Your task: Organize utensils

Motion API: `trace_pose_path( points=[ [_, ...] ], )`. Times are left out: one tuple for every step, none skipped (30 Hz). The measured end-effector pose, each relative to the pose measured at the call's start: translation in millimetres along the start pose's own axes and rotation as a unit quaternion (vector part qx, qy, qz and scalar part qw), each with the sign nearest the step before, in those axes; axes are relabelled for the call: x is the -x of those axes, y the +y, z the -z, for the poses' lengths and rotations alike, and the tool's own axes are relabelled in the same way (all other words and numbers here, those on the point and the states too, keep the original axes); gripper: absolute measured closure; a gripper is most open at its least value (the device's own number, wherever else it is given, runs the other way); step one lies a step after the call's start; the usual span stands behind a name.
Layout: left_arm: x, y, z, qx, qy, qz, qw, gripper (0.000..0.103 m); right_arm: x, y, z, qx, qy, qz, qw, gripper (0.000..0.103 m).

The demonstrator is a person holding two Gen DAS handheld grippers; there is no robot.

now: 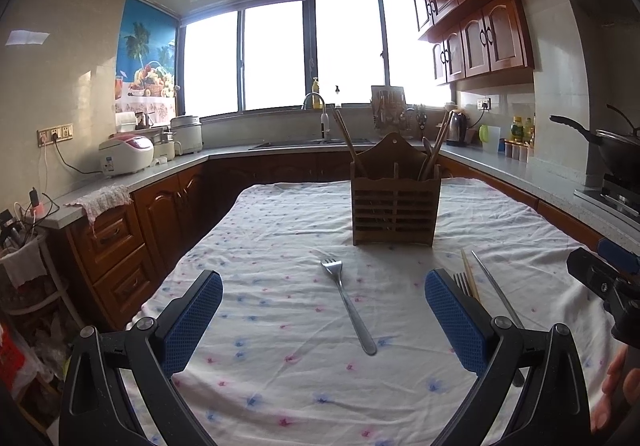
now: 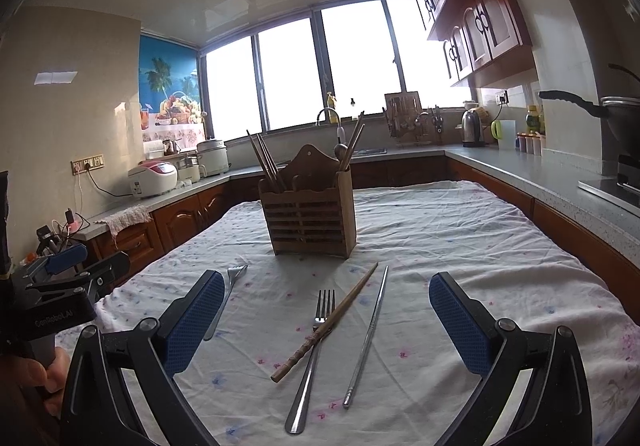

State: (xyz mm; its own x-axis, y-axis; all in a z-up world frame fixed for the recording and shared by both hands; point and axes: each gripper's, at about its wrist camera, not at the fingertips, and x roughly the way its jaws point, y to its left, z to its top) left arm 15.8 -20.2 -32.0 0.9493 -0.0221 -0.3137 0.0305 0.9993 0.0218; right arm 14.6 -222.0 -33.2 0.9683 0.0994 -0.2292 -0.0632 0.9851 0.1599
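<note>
A slatted wooden utensil holder (image 1: 394, 206) (image 2: 310, 216) stands on the cloth-covered table, with chopsticks and a spoon sticking out of it. A steel fork (image 1: 348, 304) lies between the wide-apart fingers of my left gripper (image 1: 324, 320), which is open and holds nothing. That same fork (image 2: 226, 296) shows at the left in the right wrist view. My right gripper (image 2: 326, 322) is open above a second fork (image 2: 314, 350), a wooden chopstick (image 2: 328, 320) lying across it, and a metal chopstick (image 2: 370, 330). In the left wrist view these lie at the right, partly hidden by a finger.
The flowered white tablecloth (image 1: 280, 366) is wrinkled and covers the whole table. Kitchen counters with rice cookers (image 1: 126, 154), a sink, a kettle (image 2: 472, 128) and a wok (image 1: 616, 146) ring the table. A person's hand (image 2: 36, 370) holds the left gripper's handle.
</note>
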Motion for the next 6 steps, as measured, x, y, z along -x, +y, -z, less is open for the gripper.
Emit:
trace_pose_path(
  points=[
    [-0.6, 0.2, -0.6, 0.001, 0.000, 0.001, 1.0000, 0.001, -0.6, 0.7, -0.1, -0.001, 0.001, 0.001, 1.000, 0.000],
    [-0.9, 0.2, -1.2, 0.002, 0.001, 0.001, 1.0000, 0.001, -1.2, 0.6, -1.0, -0.001, 0.002, 0.001, 1.000, 0.000],
    [-1.4, 0.1, -1.7, 0.002, 0.002, 0.002, 1.0000, 0.001, -1.9, -0.4, -1.9, -0.002, 0.003, 0.001, 1.000, 0.000],
    [-1.8, -0.4, -2.2, 0.002, 0.002, 0.003, 1.0000, 0.001, -3.5, -1.9, -3.1, -0.003, 0.005, 0.002, 1.000, 0.000],
    [-2.2, -0.8, -3.0, 0.002, 0.003, 0.003, 1.0000, 0.001, -4.3, -1.2, -3.6, -0.004, 0.007, 0.003, 1.000, 0.000],
    [-2.4, -1.3, -3.4, 0.001, 0.003, 0.004, 1.0000, 0.001, -5.2, -3.1, -4.4, -0.005, 0.008, 0.003, 1.000, 0.000]
  ],
)
